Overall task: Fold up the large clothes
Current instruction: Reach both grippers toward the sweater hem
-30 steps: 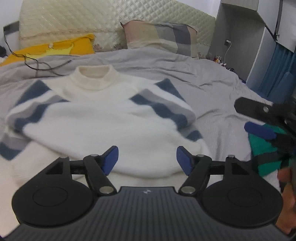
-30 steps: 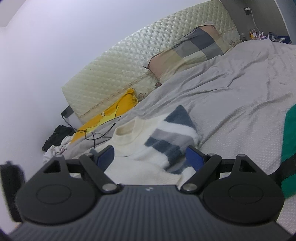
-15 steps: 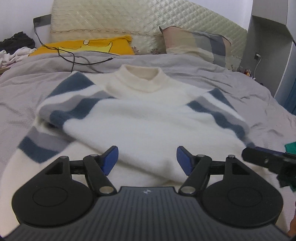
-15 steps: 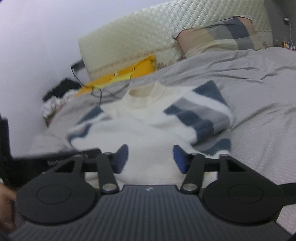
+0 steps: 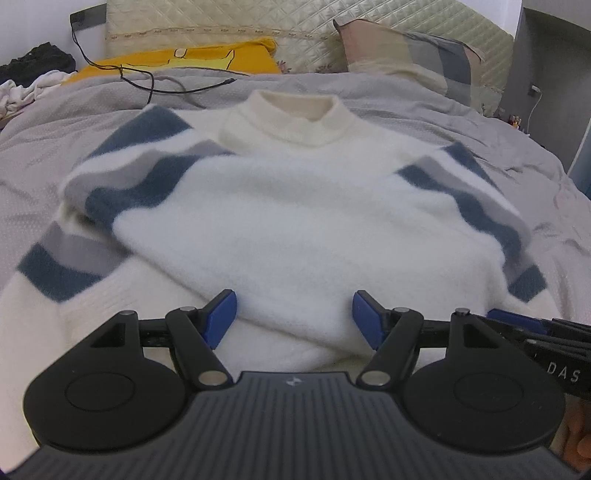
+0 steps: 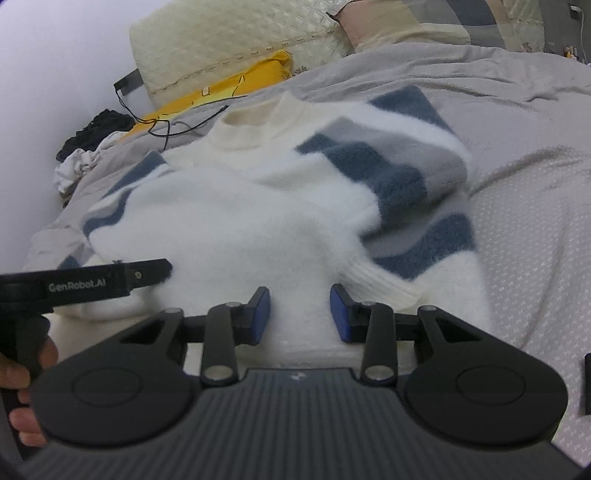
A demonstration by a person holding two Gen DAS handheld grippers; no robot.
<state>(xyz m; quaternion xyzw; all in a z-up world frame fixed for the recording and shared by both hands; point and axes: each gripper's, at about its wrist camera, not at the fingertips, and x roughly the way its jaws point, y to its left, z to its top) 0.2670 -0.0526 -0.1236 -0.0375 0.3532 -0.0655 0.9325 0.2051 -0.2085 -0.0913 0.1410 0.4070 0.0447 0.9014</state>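
At the bottom of both frames the two claws hang over the near hem of the sweater point(image 5: 295, 229): the left gripper point(image 5: 294, 319) has its jaws wide apart, while the right gripper point(image 6: 299, 314) has just been closing, jaws narrowed with fuzzy white knit between them, though I can't tell whether the pads point(image 6: 338, 314) already pinch it. The sweater lies mid-frame on the grey bed point(image 5: 517, 155), sleeves crossed inward, probably ready for folding upward. Beyond lie a yellow pillow point(image 5: 177, 62) and headboard point(image 5: 295, 33).
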